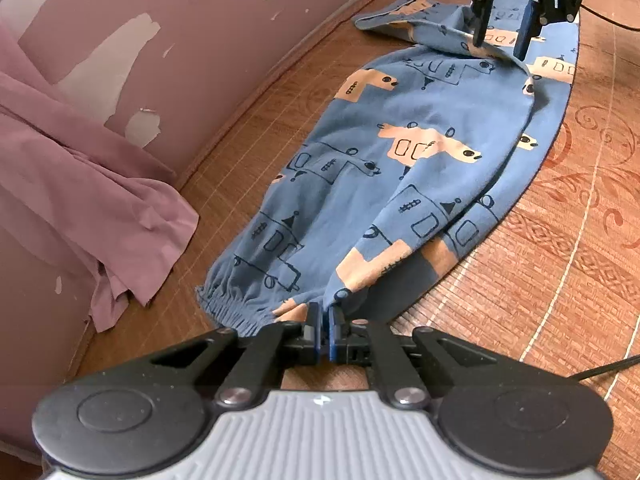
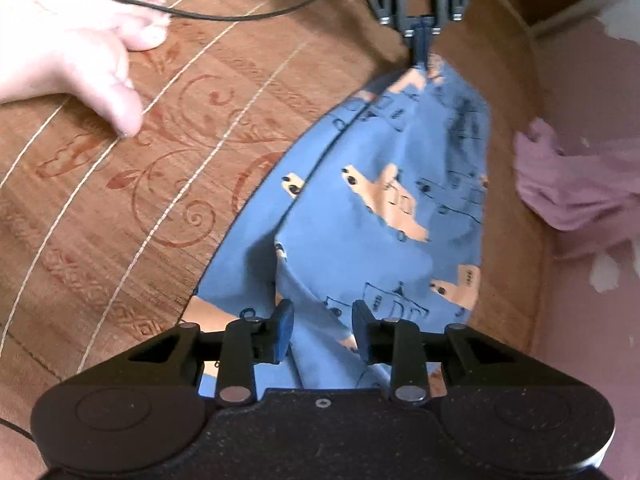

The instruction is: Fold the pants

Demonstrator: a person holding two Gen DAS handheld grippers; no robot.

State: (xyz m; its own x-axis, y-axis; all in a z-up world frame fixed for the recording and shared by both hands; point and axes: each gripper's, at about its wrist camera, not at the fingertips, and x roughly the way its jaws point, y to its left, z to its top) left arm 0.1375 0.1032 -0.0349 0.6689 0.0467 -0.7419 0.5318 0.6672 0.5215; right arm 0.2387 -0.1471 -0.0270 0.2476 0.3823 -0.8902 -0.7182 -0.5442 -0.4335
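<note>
Woven mat (image 1: pixel 520 280), peeling pink wall (image 1: pixel 120 20); left gripper (image 1: pixel 325 320) pinching pants (image 1: pixel 360 168), right gripper (image 2: pixel 322 330) spread, perhaps touching

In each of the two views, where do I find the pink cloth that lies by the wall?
Left wrist view: the pink cloth fills the left side, draped against the peeling pink wall.
Right wrist view: the pink cloth sits at the right edge, mid-height, by the same wall.
Shared landmark: the blue printed pants lie beside it in both.
</note>
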